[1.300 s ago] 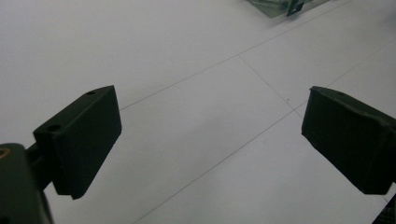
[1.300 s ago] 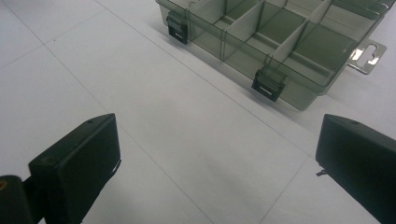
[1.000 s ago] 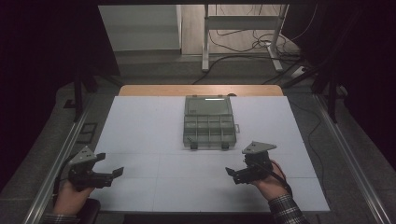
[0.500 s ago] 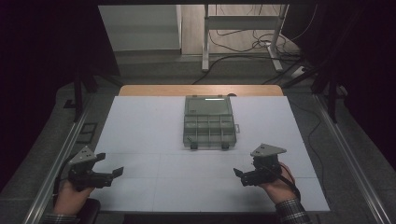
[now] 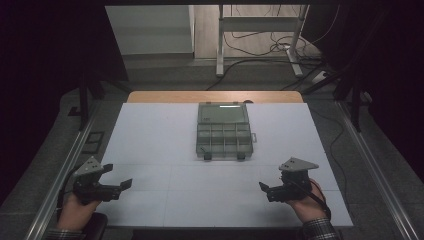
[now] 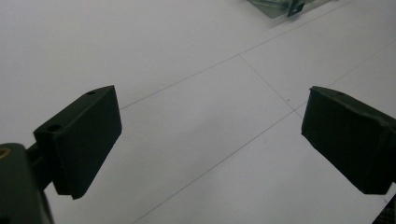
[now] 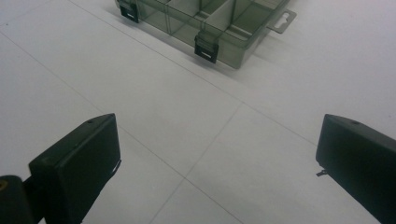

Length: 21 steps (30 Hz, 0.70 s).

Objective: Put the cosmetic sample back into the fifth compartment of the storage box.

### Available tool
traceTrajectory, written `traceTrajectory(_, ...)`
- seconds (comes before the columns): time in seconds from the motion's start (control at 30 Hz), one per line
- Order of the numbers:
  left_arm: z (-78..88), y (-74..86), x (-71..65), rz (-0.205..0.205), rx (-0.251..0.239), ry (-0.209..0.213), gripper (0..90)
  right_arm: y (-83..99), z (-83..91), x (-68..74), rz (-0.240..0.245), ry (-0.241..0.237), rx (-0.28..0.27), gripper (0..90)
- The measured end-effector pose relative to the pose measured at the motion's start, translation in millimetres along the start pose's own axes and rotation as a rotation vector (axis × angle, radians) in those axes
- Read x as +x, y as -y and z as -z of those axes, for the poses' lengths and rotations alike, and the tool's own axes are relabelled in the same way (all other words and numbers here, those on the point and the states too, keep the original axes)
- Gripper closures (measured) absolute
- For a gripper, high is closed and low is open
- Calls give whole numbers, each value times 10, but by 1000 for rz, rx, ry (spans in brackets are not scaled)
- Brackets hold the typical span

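Nothing is started yet, as far as I can judge. I've got both tools low at my edge of the white table point(image 5: 150, 130), and the clear plastic box point(image 5: 223, 131) sits untouched out in the middle, toward the far side. Its lid looks shut and the two dark latches on the near wall seem to be down, though I can't be sure from here. I can make out dividers through the plastic, but not what, if anything, lies in the compartments.

Left gripper point(image 5: 117, 187): jaws spread wide, nothing between them, just bare table under them in the left gripper view. The box is well apart from it, ahead and off to the right, only a corner point(image 6: 280, 7) peeking in at the top of that view.

Right gripper point(image 5: 267, 190): jaws also wide apart and empty. The box lies ahead and to the left of it, and in the right gripper view its near wall with the latches point(image 7: 206, 47) is in plain sight beyond the jaws, closer than on the left side but with clear table between.

So everything is left to do; I'd reckon the right tool has the shorter reach.
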State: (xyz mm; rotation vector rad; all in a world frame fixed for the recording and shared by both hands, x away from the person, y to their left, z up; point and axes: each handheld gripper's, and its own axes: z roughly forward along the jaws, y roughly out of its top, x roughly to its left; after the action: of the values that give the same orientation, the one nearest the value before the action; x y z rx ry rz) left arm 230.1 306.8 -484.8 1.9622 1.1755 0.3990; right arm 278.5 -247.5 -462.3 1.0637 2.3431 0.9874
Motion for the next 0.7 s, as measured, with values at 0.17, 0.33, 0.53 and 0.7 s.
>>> traceTrajectory(0.17, 0, 0, 0, 0, 0, 0, 57, 51, 46, -21, -9, 13, -2, 3)
traceTrajectory(0.33, 0, 0, 0, 1, 0, -1, 57, 98, 106, -41, -27, 26, -9, 2)
traceTrajectory(0.53, -1, 0, 0, 2, 0, 0, 57, 164, 173, -79, -65, 37, -6, 3)
traceTrajectory(0.7, -4, -2, -1, 1, 3, 1, 57, 219, 218, -101, -89, 45, -9, 3)
